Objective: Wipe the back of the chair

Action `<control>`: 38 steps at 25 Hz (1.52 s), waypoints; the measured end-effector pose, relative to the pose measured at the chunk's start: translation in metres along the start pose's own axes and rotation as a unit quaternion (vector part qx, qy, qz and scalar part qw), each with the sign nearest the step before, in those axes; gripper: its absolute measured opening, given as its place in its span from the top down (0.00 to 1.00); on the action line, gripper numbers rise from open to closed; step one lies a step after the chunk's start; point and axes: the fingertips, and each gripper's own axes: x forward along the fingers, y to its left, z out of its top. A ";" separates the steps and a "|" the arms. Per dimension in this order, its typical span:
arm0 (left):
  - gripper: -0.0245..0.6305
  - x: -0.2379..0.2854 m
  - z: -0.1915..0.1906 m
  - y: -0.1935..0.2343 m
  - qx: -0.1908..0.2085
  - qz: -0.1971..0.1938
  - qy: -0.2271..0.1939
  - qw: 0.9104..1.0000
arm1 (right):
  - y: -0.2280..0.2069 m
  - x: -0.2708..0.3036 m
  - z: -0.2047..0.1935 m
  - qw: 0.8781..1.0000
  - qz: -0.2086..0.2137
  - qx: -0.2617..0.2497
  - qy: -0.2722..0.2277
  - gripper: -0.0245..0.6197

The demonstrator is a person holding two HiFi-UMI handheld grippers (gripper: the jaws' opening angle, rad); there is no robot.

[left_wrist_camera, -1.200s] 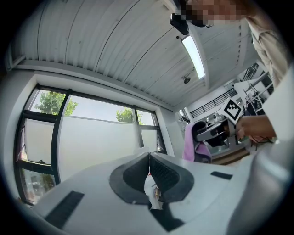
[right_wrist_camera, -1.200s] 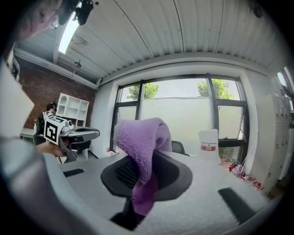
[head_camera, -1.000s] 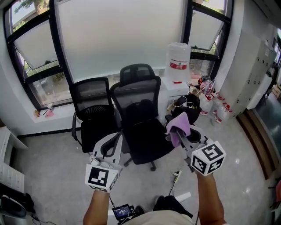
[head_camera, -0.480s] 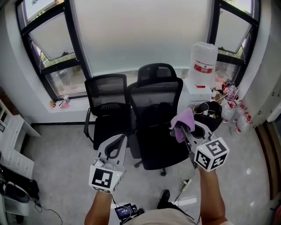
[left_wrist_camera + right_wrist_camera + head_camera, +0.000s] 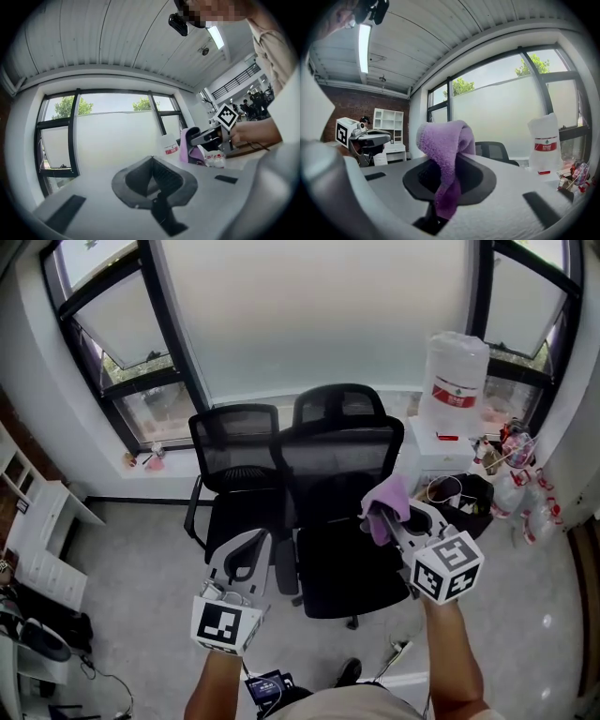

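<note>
Two black mesh office chairs stand side by side before the window. The centre chair (image 5: pixel 339 465) has a headrest, and its back faces away from me. The second chair (image 5: pixel 234 454) is on its left. My right gripper (image 5: pixel 382 513) is shut on a purple cloth (image 5: pixel 390 496) (image 5: pixel 446 154), held over the centre chair's right side, above the seat. My left gripper (image 5: pixel 253 542) hovers near the gap between the two seats. Its jaws are shut with nothing in them. The left gripper view shows the right gripper (image 5: pixel 206 137) holding the cloth (image 5: pixel 187 146).
A large water jug (image 5: pixel 457 381) sits on a white cabinet at the back right. A black bag with cables (image 5: pixel 461 493) and several bottles (image 5: pixel 536 514) are beside it. White shelving (image 5: pixel 45 540) stands at the left, and a cable lies on the floor (image 5: pixel 394 651).
The head view has swung left, so the chairs and jug sit further right in the picture. Both grippers keep about the same pose, and the cloth stays in the right one.
</note>
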 end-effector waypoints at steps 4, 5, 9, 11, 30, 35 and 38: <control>0.95 0.028 0.005 -0.008 0.010 0.011 -0.002 1.000 | -0.026 0.005 -0.006 1.000 0.008 0.007 -0.003 0.88; 0.95 0.035 0.004 -0.010 0.012 0.010 -0.001 1.000 | -0.032 0.007 -0.008 1.000 0.009 0.009 -0.003 0.88; 0.95 0.063 -0.003 -0.011 0.012 0.006 0.004 1.000 | -0.053 0.023 -0.018 1.000 0.002 0.013 0.003 0.88; 0.95 0.076 -0.008 -0.008 0.009 0.004 0.006 1.000 | -0.062 0.031 -0.022 1.000 -0.003 0.012 0.008 0.88; 0.95 0.205 -0.084 0.088 -0.027 -0.014 0.009 1.000 | -0.137 0.152 -0.050 0.996 -0.078 -0.032 0.030 0.88; 0.95 0.229 -0.124 0.114 -0.031 -0.006 0.025 0.999 | -0.159 0.203 -0.078 0.995 -0.087 -0.038 0.039 0.88; 0.95 0.245 -0.154 0.129 -0.034 -0.004 0.035 0.999 | -0.167 0.242 -0.098 0.993 -0.090 -0.058 0.039 0.88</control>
